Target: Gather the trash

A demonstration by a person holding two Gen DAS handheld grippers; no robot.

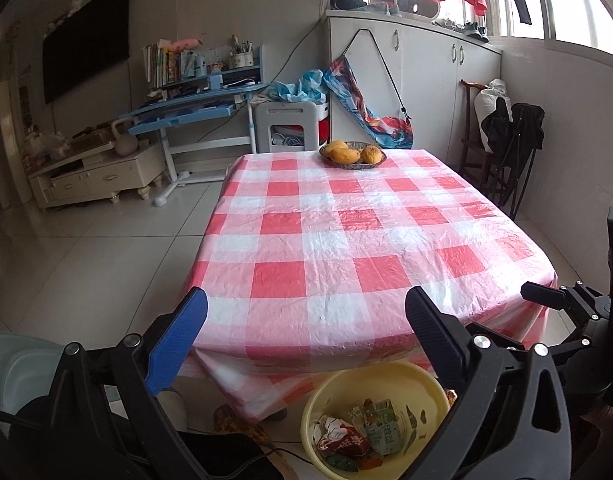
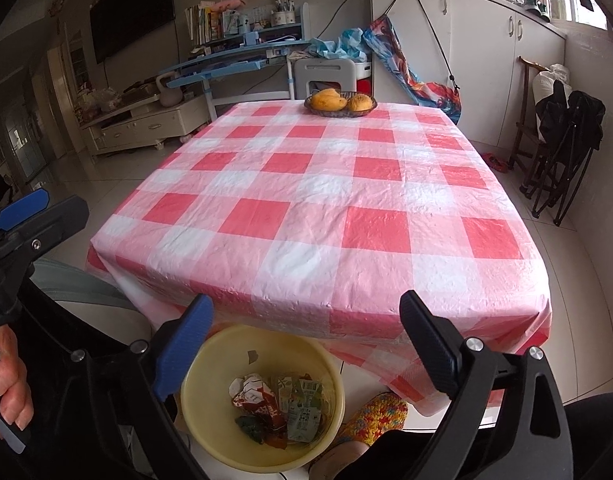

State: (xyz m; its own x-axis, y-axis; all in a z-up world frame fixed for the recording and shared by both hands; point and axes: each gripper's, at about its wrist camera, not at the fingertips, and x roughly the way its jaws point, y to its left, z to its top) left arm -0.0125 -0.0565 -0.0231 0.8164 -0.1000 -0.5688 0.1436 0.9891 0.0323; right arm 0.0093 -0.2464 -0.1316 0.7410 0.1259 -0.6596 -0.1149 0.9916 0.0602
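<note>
A yellow plastic basin (image 1: 390,382) (image 2: 266,346) stands on the floor just below the near edge of the table. Inside it lies crumpled trash (image 1: 356,434) (image 2: 278,404): red and green snack wrappers and paper. My left gripper (image 1: 306,300) hangs open above and left of the basin, nothing between its blue and black fingers. My right gripper (image 2: 306,302) is also open and empty, directly over the basin. The table's red-and-white checked cloth (image 1: 346,240) (image 2: 326,208) carries no trash that I can see.
A woven basket of mangoes (image 1: 352,154) (image 2: 340,102) sits at the table's far edge. A pale green stool (image 1: 14,364) stands at left, a crocheted slipper (image 2: 376,412) right of the basin. Dark folding chairs (image 2: 562,152) lean by the right wall. A hand (image 2: 8,384) holds the left gripper.
</note>
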